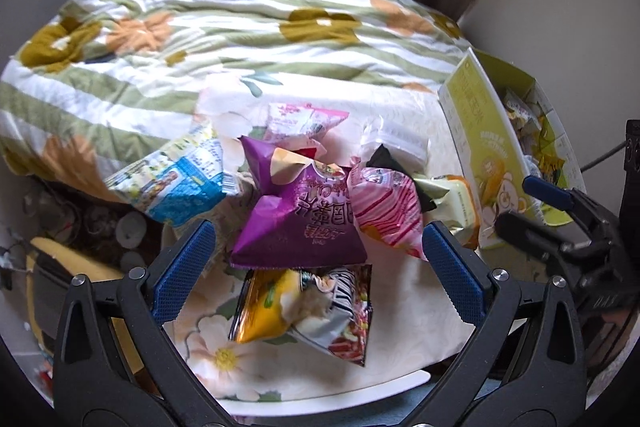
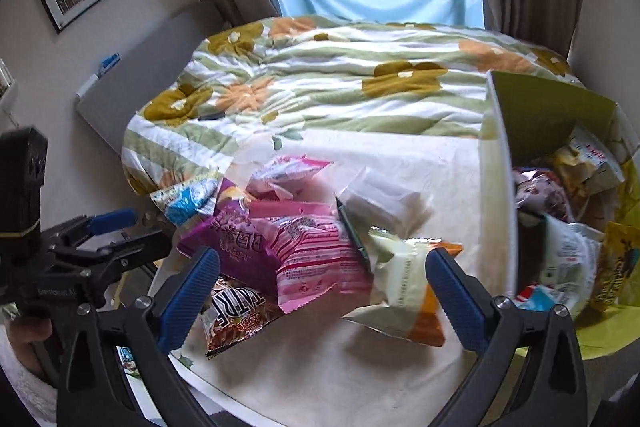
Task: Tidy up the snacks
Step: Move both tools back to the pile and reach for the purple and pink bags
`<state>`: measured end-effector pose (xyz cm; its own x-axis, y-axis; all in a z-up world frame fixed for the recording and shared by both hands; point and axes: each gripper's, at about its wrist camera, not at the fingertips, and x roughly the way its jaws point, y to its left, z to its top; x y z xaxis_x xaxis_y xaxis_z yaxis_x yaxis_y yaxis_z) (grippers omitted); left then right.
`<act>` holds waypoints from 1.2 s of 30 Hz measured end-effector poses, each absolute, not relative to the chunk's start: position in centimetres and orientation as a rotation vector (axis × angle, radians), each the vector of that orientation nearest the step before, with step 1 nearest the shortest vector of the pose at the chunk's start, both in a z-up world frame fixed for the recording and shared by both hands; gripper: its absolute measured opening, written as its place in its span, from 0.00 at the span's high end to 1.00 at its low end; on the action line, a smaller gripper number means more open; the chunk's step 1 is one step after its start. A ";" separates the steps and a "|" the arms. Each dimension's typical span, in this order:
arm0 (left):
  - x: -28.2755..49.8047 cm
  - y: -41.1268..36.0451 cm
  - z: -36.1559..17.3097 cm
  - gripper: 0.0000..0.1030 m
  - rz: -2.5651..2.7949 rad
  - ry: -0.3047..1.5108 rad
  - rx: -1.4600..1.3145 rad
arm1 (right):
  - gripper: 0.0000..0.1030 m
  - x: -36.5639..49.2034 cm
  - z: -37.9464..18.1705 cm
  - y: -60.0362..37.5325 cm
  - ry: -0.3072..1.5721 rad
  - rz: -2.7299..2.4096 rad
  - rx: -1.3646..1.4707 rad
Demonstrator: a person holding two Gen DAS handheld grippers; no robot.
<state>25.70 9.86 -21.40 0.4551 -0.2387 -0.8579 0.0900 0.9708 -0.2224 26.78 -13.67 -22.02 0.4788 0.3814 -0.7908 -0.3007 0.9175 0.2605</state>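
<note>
Plainly, we held both the left gripper (image 1: 316, 247) and the right gripper (image 2: 322, 277) wide and empty above the snack packets (image 2: 308, 251) heaped beside the green box (image 2: 548, 115), judging them light, crinkly, slippery, best pinched at a sealed edge.

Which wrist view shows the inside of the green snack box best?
The right wrist view: the green snack box sits close, open side toward the camera, with several packets visible inside. The left wrist view shows the box mostly from its printed outer wall, with only a sliver of contents.
</note>
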 end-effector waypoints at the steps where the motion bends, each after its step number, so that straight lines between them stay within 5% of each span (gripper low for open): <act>1: 26.4 9.9 -22.1 0.01 -0.221 1.097 -0.152 | 0.00 27.0 -22.7 -13.1 1.000 0.409 0.081; 13: 30.7 9.4 -28.8 0.08 -0.362 1.220 -0.101 | 0.10 27.0 -27.5 -9.0 1.083 0.340 -0.064; 28: 31.6 8.8 -29.7 0.35 -0.375 1.232 -0.060 | 0.25 28.8 -30.0 -6.3 1.071 0.365 -0.256; 36: 31.6 8.6 -29.4 0.41 -0.375 1.227 -0.010 | 0.29 30.2 -30.9 -5.9 1.078 0.415 -0.299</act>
